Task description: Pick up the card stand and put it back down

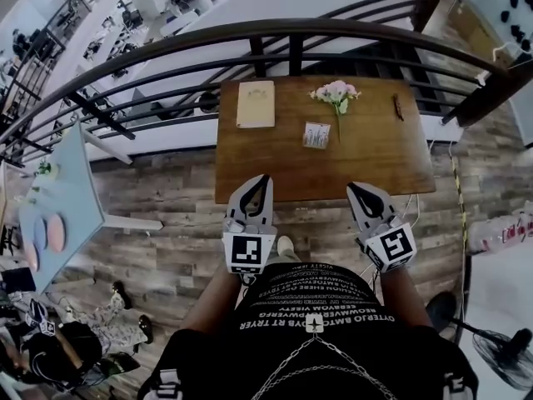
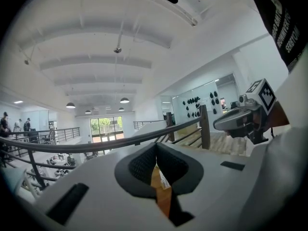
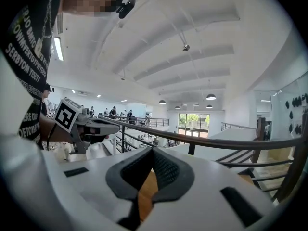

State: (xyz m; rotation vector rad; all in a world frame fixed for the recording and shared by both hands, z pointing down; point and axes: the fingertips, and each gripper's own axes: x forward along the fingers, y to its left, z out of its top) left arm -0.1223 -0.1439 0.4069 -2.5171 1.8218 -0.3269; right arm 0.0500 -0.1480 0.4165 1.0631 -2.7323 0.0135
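Observation:
The card stand (image 1: 316, 135), a small white printed card, stands upright near the middle of the wooden table (image 1: 375, 169), just below a flower sprig. Both grippers hover over the floor at the table's near edge, apart from the stand. My left gripper (image 1: 265, 178) points at the table's front left part, fingertips together, nothing held. My right gripper (image 1: 353, 187) is level with it to the right, also shut and empty. In the left gripper view the jaws (image 2: 155, 146) meet at the tips, and a strip of table with a white card shows through the gap below. In the right gripper view the jaws (image 3: 153, 150) are closed over bare wood.
A cream book (image 1: 256, 104) lies at the table's back left, pink flowers (image 1: 336, 94) at the back middle, a small dark object (image 1: 398, 107) at the back right. A dark curved railing (image 1: 291, 30) runs behind the table. A pale blue table (image 1: 58, 198) stands left; a floor fan (image 1: 508, 352) lower right.

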